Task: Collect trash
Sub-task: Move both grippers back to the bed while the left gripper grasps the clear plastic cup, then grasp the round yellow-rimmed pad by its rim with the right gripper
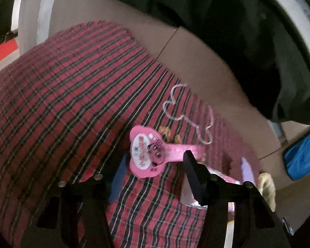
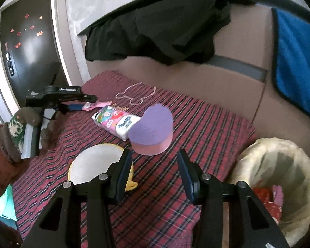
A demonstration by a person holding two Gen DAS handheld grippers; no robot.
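Step in hand, as I judge it: picking up loose trash off the red plaid cloth point(image 2: 175, 144) w/ the bin still to be fed; landmark = the pink heart-shaped tag point(image 1: 146, 150), lying flat on the cloth.

Left claw point(image 1: 155, 165) sits right over the tag; jaws roughly half open, one finger each side of it, pads not pressing, so nothing held; the tag's long pink tail runs toward the right finger. In the right wrist view the same claw shows at the tag, held by a hand in a knitted glove point(image 2: 16, 130).

Right claw point(image 2: 155, 165) hangs apart from the tag, nearer the camera side of the cloth; jaws abt half open, nothing between them. Just ahead of it: a purple-topped heart box point(image 2: 153, 132); a colourful tissue pack point(image 2: 115, 122) betw. box and tag; a round yellow-rimmed pad point(image 2: 97, 167) by its left finger.

Bin w/ pale liner point(image 2: 279, 181) stands off the cloth edge, well away from the tag, on the right; some red and pink bits already inside.

Next move, my guess: the left needs to close squarely on the tag; it is thin and flat, so fingertips must get low, else it slips; then carry across to the bin. Right could take the box.
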